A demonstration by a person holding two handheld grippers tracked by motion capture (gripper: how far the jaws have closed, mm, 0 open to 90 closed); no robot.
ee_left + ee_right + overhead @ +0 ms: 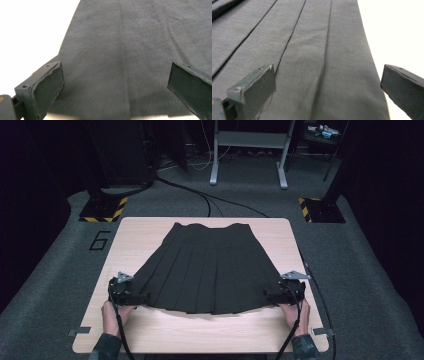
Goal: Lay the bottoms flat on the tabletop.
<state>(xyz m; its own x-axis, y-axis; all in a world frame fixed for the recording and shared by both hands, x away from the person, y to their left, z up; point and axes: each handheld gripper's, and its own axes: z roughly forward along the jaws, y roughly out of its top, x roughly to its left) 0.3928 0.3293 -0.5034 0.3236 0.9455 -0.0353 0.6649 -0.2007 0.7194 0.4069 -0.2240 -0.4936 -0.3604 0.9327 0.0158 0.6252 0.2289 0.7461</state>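
A black pleated skirt (pixel 207 267) lies spread flat on the wooden table (pixel 150 330), waistband at the far side, hem toward me. My left gripper (pixel 141 298) sits at the hem's left corner and is open; in the left gripper view its jaws stand wide apart over the skirt fabric (pixel 120 57). My right gripper (pixel 270 296) sits at the hem's right corner, also open; in the right gripper view the pleats (pixel 312 55) run between its spread jaws. Neither holds the cloth.
Bare table shows along the near edge and beside the skirt's sides. Cables (pixel 120 335) trail from both grippers toward me. Beyond the table lie grey floor, a metal frame (pixel 248 150) and hazard-striped stand bases (pixel 102 210).
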